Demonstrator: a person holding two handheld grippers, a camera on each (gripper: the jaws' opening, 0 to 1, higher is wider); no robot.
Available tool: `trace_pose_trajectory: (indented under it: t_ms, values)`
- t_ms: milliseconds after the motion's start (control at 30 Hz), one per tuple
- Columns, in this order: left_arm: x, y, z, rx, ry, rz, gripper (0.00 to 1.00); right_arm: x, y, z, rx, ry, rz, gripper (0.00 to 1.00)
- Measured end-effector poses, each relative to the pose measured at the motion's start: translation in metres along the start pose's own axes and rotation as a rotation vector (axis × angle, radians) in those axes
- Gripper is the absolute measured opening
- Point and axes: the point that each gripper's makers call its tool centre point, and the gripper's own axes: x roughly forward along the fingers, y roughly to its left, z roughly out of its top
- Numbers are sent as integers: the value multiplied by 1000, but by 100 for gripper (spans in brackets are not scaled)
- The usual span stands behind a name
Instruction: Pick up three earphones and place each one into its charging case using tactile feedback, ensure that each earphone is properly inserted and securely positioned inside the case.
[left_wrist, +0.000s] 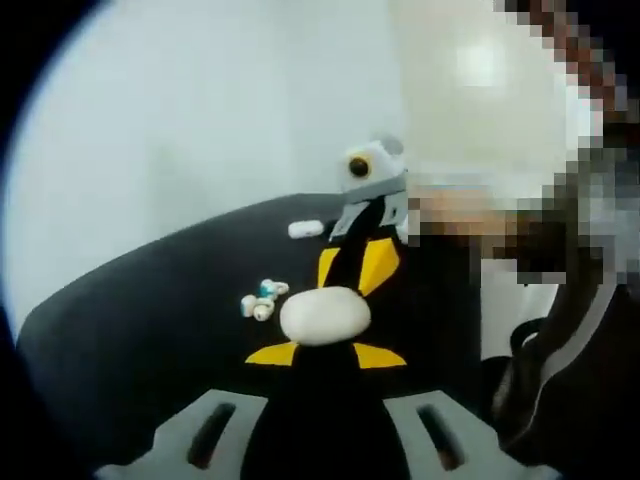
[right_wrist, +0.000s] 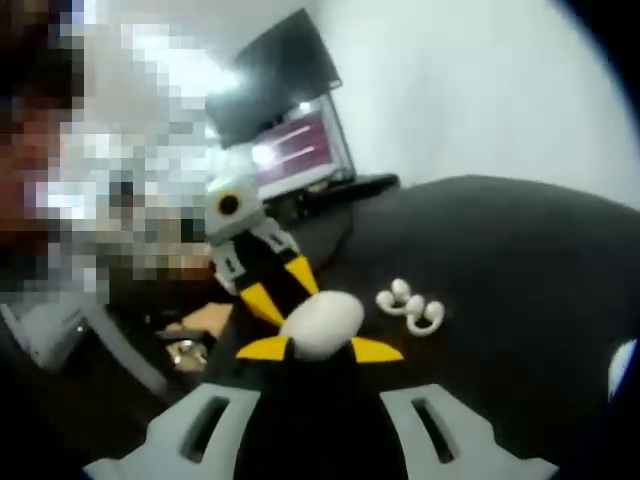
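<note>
While both grippers, L (left_wrist: 325, 352) and R (right_wrist: 320, 350), are clamping the white case (left_wrist: 324, 315) w/ earphones (left_wrist: 262, 298) lying just beside, they're needing steady grip.

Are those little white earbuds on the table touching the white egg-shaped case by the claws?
Apart. The right gripper view shows a strip of dark table between the earbuds and the case.

Free room and obstacles on the dark counter (left_wrist: 150, 310)

A white charging case (left_wrist: 325, 315) is held between both grippers, blocking the middle. Just left of it in the left gripper view, loose earphones (left_wrist: 262, 298) lie clustered; a small white piece (left_wrist: 306, 229) rests farther back. Broad bare counter is left around these. A laptop (right_wrist: 300, 150) stands beyond the counter edge.
</note>
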Motion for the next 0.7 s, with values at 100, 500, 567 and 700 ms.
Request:
trace_pose_trajectory:
  t_ms: [100, 500, 567, 700]
  values:
    - [0, 0, 1, 26, 15, 15, 20, -2, 1, -1, -72, 21, -14, 20]
    - [1, -7, -3, 28, 67, 24, 22, 1, 8, -13, -167, 83, 5, 15]
    - [3, -6, -3, 26, 68, 27, 23, 4, 12, -20, -202, 117, 27, 15]
    - [7, -3, -3, 43, 73, 16, 26, 6, 19, -23, -293, 128, 52, 15]
